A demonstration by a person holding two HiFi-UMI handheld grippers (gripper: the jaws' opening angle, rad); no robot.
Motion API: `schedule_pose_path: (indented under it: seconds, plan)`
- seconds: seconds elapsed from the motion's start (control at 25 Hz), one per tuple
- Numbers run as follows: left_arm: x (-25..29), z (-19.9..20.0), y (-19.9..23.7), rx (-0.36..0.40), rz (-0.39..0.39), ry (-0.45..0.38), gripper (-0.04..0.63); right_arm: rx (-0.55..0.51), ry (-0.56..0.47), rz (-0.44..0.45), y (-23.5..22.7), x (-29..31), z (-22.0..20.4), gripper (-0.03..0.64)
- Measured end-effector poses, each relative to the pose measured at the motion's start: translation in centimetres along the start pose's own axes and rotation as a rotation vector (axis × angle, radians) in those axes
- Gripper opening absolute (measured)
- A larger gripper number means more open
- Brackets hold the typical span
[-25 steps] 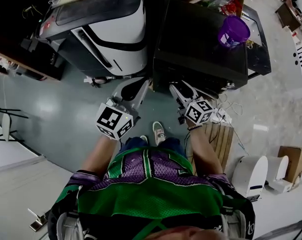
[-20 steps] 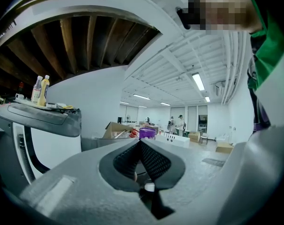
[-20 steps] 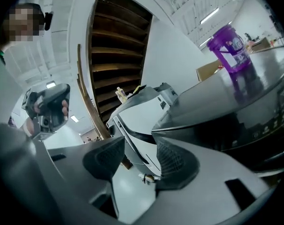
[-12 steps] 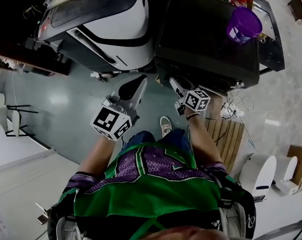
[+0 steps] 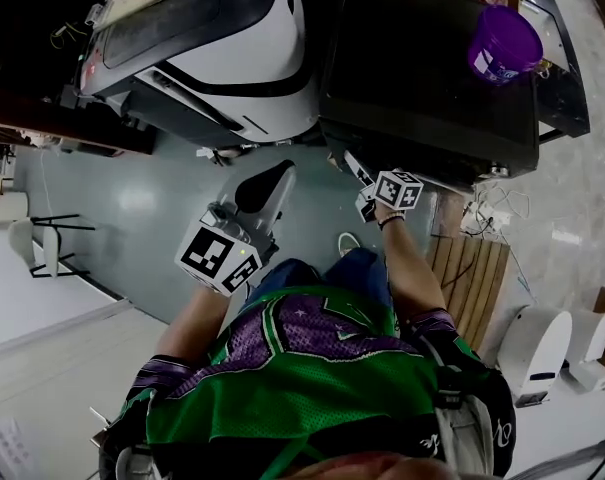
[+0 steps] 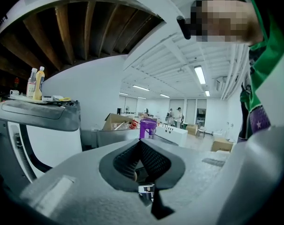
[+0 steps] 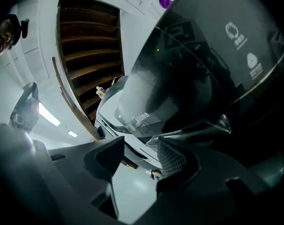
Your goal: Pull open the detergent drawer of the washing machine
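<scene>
- Right gripper (image 5: pixel 354 168) sat just off the top-left front corner of the dark washing machine (image 5: pixel 422 78). Its jaws were apart with nothing between them: released, empty. My read is that it was staged for the pull, since that corner is where a detergent drawer normally lives.
- Detergent drawer: couldn't single it out in any view. The right gripper view gave only the dark glossy front with printed icons and a bright edge just beside one jaw, with no contact visible. No view showed anything sticking out of the front, so I'd call the drawer shut and the pull not started.
- Between the open jaws that view looked past the corner to the white machine (image 7: pixel 132 102) next door. So the gripper ran along the front, not square into it. It would probably need turning in toward the panel before closing.
- Right forearm (image 5: pixel 407 268) reached forward from the body, with the marker cube (image 5: pixel 398 189) riding behind the jaws.
- Left gripper (image 5: pixel 279 176) was clenched on nothing: jaw tips met, no object between. It hung over the floor (image 5: pixel 132 208) in front of the gap between the two machines, clear of both. Likely parked there because the pull is a one-hand job.
- Left forearm (image 5: pixel 197 313) angled forward, gripper roughly level.
- Purple tub (image 5: pixel 504 43) stood near the right rear corner of the washing machine's top, well apart from the drawer corner.
</scene>
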State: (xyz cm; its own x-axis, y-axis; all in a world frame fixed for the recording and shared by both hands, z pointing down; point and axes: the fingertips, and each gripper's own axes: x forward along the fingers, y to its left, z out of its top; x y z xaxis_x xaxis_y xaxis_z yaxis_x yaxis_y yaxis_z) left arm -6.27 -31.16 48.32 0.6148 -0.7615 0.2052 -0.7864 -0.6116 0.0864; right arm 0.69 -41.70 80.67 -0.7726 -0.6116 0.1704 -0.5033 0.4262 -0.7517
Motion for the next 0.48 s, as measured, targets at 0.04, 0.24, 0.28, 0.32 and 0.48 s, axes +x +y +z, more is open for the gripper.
schedule_pose_path:
  seconds: [0.04, 0.24, 0.28, 0.32, 0.48]
  plan:
    - [0.0, 0.0, 0.1, 0.008, 0.002, 0.004, 0.017, 0.01, -0.002, 0.002, -0.3, 0.3, -0.1, 0.209]
    - [-0.6, -0.1, 1.1, 0.018, 0.018, 0.018, 0.017, 0.123, -0.09, 0.021, -1.5, 0.8, 0.9, 0.213]
    - [-0.7, -0.1, 1.3, 0.021, 0.022, 0.021, 0.017, 0.15, -0.112, 0.027, -1.7, 0.9, 1.2, 0.215]
    - [-0.8, -0.1, 1.5, 0.025, 0.024, 0.024, 0.017, 0.176, -0.135, 0.033, -2.0, 0.9, 1.5, 0.214]
    - [-1.3, -0.3, 2.2, 0.035, 0.025, 0.03, 0.017, 0.236, -0.204, 0.086, -2.1, 1.1, 2.5, 0.215]
